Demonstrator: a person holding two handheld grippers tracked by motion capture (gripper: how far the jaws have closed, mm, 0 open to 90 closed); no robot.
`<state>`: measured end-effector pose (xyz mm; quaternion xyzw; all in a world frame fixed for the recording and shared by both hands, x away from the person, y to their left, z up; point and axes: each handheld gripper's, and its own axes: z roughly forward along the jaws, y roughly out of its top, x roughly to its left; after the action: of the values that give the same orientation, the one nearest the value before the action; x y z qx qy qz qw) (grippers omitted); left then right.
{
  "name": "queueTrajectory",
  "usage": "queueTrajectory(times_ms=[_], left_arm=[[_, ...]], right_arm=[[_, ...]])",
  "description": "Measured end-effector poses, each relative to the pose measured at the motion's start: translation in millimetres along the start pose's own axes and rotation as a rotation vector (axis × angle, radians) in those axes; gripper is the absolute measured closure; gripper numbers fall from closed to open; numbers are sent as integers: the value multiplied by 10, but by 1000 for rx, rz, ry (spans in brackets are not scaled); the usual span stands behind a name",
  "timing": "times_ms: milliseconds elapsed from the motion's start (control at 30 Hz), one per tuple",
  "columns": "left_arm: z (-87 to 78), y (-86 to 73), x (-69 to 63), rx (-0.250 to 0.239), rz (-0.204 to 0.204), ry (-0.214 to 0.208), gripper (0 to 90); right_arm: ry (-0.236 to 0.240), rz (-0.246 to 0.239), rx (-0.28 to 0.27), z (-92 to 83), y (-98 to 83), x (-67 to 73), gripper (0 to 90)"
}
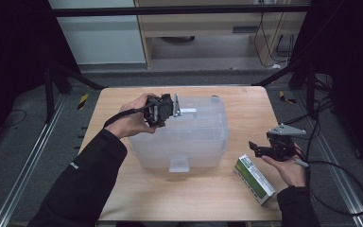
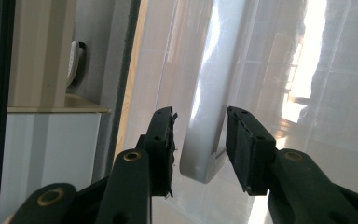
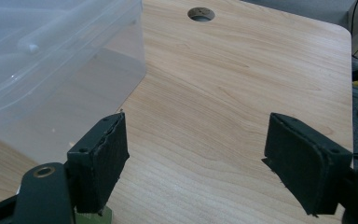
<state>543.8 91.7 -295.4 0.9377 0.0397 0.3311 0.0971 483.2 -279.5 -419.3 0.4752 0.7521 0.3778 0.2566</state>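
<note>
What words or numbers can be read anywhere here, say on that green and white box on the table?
Green and white box: it carries print on its side, too small and blurred to read.
Clear plastic bin: no label or writing to be seen.
Wooden table: no text.

Black long sleeves (image 1: 87,179) cover both of the person's forearms, the left one bearing a small pale mark near the elbow. The left gripper (image 2: 200,140) is matte black, its jaws faced with worn, ragged-edged pads and pinned by brass-coloured rivets. The right gripper (image 1: 257,147) carries a grey three-cornered plate on top and trails a black cable (image 1: 345,189).
</note>
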Motion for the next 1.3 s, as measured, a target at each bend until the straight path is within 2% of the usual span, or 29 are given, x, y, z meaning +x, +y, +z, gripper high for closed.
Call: queueTrajectory(times_ms=[133, 267, 400, 467, 567, 600, 667, 1133, 1300], left_arm=[[7, 24, 13, 6, 6, -19, 660], [17, 52, 11, 16, 24, -18, 690], [26, 52, 23, 7, 17, -23, 712], [24, 57, 31, 13, 9, -31, 717], [33, 76, 33, 22, 24, -30, 723], [31, 90, 41, 33, 42, -31, 726], [28, 94, 44, 38, 44, -35, 728], [27, 105, 77, 30, 71, -68, 746], [16, 130, 100, 59, 79, -89, 748]], right_arm=[[0, -1, 0, 0, 0, 0, 215], [0, -1, -1, -2, -1, -3, 216], [1, 0, -1, -5, 0, -5, 216], [1, 0, -1, -6, 0, -5, 216], [2, -2, 1, -1, 1, 0, 216], [4, 0, 3, -2, 2, 4, 218], [5, 0, 3, -4, 2, 5, 218], [17, -12, 3, -29, 33, 38, 253], [28, -20, -4, -70, 76, 85, 271]])
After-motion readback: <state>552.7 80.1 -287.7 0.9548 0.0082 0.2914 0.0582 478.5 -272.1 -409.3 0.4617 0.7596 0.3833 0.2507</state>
